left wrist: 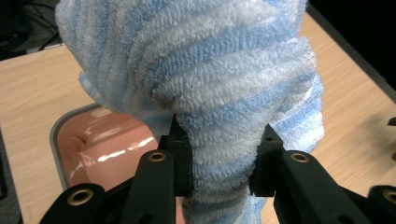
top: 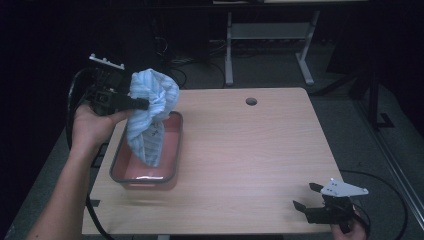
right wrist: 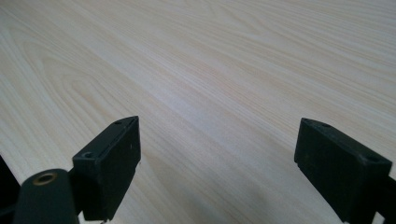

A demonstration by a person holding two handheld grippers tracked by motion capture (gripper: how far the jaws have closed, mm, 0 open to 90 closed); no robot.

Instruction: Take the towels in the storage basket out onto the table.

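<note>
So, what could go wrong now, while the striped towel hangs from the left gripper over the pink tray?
1. The left gripper pinches only a bunched fold of the blue-and-white striped terry towel, so it might slip out.
2. The towel's lower end hangs inside the pink rectangular tray with a grey rim; it could drag or tip the tray.
3. The right gripper is open near the wooden table's far corner, probably too far to help.

Both grippers were matte black with blocky jaws. Brass-ringed pivot holes dotted the left gripper. The right gripper carried a grey three-cornered plate.
</note>
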